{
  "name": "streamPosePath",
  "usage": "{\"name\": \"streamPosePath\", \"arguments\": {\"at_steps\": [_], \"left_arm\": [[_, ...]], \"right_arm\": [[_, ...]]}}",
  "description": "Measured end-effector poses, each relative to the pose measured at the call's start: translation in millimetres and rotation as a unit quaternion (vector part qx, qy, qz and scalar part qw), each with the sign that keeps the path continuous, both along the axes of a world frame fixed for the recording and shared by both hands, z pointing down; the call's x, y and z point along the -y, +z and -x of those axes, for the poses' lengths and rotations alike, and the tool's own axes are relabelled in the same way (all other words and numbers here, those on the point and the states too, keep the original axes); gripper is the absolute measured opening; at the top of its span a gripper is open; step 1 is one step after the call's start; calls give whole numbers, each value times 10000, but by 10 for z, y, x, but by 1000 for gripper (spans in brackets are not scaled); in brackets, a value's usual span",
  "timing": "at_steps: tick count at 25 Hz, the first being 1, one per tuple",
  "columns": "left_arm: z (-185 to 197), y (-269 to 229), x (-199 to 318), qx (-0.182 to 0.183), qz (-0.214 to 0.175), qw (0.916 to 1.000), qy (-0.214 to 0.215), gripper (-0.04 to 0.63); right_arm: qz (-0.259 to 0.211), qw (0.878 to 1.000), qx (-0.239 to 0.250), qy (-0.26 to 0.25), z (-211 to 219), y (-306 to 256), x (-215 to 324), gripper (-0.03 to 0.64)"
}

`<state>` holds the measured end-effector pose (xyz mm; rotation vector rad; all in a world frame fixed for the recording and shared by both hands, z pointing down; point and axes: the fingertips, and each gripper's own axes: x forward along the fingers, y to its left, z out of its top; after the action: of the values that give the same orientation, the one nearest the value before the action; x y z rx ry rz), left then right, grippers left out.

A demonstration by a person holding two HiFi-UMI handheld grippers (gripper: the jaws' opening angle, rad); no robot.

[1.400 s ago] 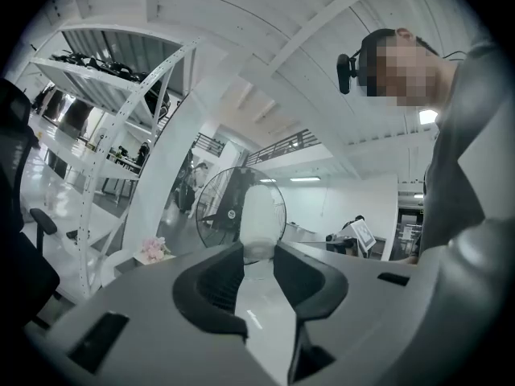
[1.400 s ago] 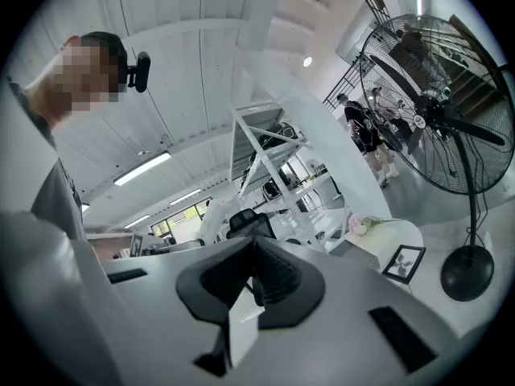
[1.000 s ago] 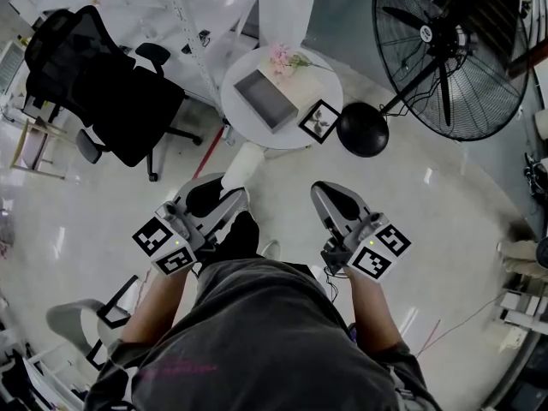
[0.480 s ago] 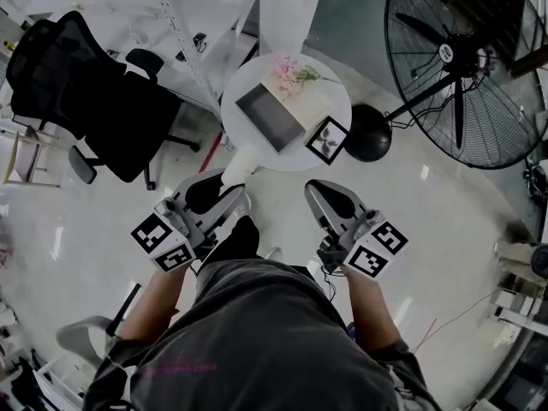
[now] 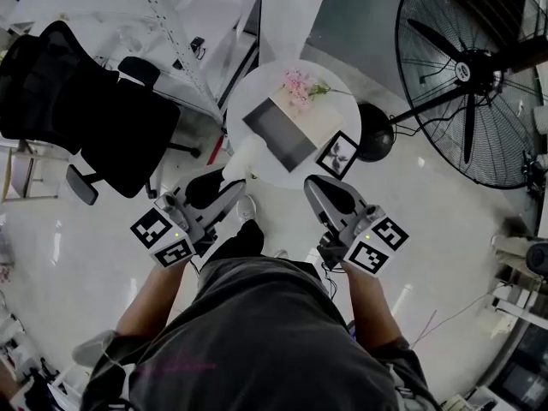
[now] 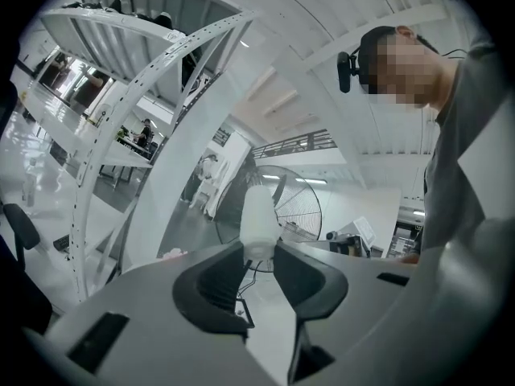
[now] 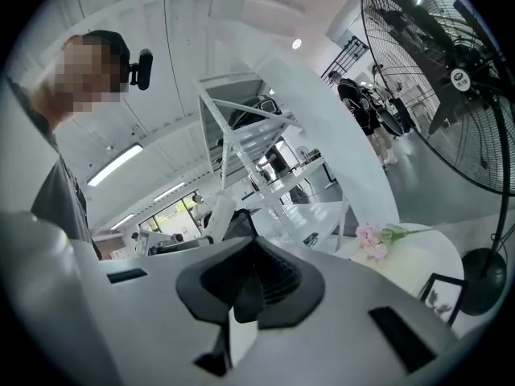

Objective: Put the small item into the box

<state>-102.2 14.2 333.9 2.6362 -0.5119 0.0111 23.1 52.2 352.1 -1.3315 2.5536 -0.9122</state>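
**Small item held on the left, box open on the table**

Your left gripper (image 6: 259, 248) is clamped on the small item (image 6: 259, 218), a smooth white cylinder. The pads pinch its lower end, and most of it stands out past the jaws. It looks light and rigid, probably plastic, so slipping seems a likelier risk than crushing; a hold nearer its middle would sit steadier. The box (image 5: 278, 134) lies open near the centre of the round table (image 5: 257, 97). Your right gripper (image 7: 249, 284) has its jaws together with nothing between them.
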Motion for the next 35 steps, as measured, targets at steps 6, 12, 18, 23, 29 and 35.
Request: {"name": "streamPosePath", "arguments": {"at_steps": [6, 12, 18, 23, 29, 35], "left_arm": [[147, 19, 420, -29, 5, 9999, 105, 124], [219, 74, 653, -35, 77, 9999, 137, 124], [275, 192, 778, -4, 180, 9998, 124, 124], [217, 248, 870, 36, 225, 9997, 60, 124], [60, 365, 987, 180, 345, 9992, -101, 124], [-212, 612, 1108, 472, 500, 9972, -295, 124]], "right_arm": [[52, 9999, -45, 122, 129, 3, 387, 24], [90, 9997, -159, 156, 197, 8, 615, 23], [154, 9995, -227, 171, 226, 55, 751, 23], [197, 9993, -270, 152, 125, 76, 872, 23], [246, 9994, -236, 30, -60, 129, 1043, 23], [393, 9989, -176, -165, -364, 255, 1250, 23]]}}
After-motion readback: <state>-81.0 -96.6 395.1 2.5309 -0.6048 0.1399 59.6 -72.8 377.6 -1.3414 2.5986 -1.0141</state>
